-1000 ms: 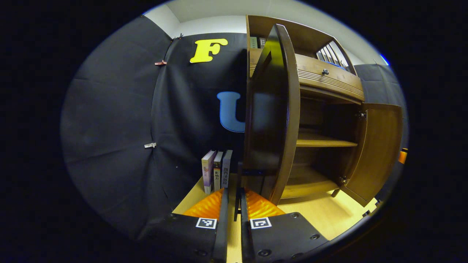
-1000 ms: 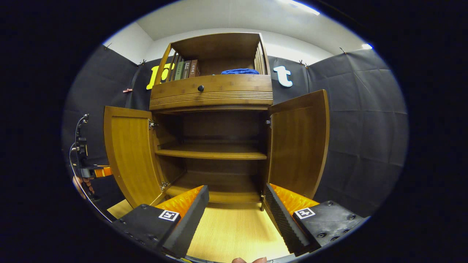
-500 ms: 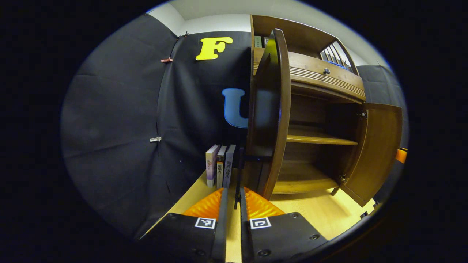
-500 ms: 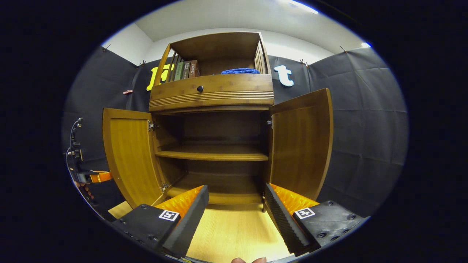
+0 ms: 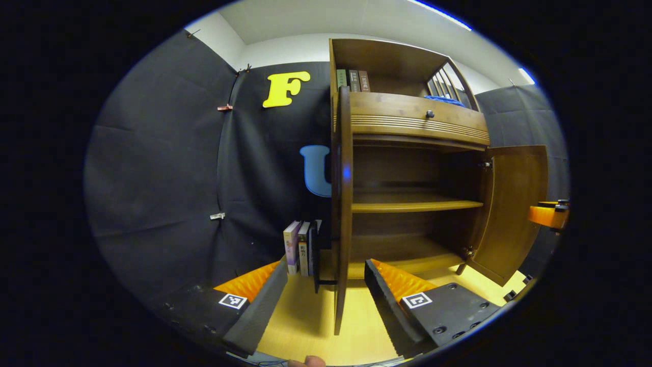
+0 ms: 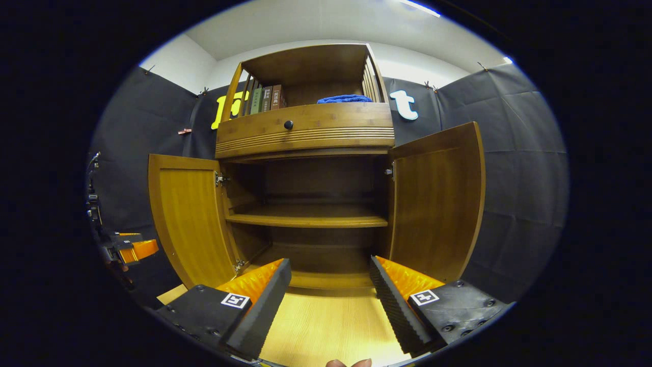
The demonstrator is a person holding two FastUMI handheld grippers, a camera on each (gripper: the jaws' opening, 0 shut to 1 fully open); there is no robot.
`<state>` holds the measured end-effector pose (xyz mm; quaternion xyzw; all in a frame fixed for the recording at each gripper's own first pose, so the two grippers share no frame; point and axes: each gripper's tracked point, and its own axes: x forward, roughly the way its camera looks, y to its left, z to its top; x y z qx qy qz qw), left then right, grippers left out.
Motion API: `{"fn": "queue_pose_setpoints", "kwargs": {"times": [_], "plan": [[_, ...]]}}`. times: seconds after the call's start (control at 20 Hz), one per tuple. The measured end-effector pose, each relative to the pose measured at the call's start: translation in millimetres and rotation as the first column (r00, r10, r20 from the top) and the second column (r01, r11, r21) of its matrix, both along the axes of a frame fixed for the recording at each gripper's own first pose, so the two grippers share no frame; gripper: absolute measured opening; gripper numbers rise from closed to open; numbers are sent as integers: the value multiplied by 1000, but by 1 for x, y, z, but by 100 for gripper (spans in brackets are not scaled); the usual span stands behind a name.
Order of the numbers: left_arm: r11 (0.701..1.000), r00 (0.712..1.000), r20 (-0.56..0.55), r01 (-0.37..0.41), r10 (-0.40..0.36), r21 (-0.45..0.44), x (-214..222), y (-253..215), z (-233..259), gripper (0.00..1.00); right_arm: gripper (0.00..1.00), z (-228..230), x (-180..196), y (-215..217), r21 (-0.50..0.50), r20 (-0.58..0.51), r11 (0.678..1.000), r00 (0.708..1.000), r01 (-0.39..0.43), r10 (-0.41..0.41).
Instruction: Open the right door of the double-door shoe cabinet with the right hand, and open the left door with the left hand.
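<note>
Before shoe cabinet (image 6: 305, 130): left door (image 6: 191, 219), right door (image 6: 438, 201) swung wide; left gripper (image 5: 326, 293), right gripper (image 6: 331, 293) released, empty.

Black cloth walls (image 6: 509, 153), white ceiling (image 6: 316, 25), pale wood floor (image 6: 326, 326).

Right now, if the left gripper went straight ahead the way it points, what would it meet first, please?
Probably the left door, seen edge-on between the open fingers of the left gripper; depth is hard to judge.

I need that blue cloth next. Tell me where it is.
In the right gripper view, the blue cloth lies on the cabinet's top open shelf, right of the upright books.
</note>
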<state>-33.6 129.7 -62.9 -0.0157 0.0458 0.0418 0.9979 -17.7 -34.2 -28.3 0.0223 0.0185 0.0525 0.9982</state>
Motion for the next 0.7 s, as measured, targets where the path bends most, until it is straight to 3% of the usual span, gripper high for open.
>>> {"fn": "queue_pose_setpoints", "kwargs": {"times": [0.2,0.5,0.6,0.65,0.7], "plan": [[999,999,19,43,-43,-13,3,-29,13,95,100,2,0,-1,1,8,1000,1000,9,-9],[1000,999,39,26,-26,-6,11,-49,31,94,93,5,-1,1,4,14,1000,1000,22,-22],[999,998,41,38,-37,-21,14,-57,33,94,100,9,0,3,7,24,1000,999,23,-23],[999,998,38,45,-44,-23,16,-61,32,94,93,11,1,4,6,29,1000,999,25,-25],[999,998,35,50,-50,-21,17,-63,31,95,93,13,1,5,5,34,1000,999,26,-26]]}}
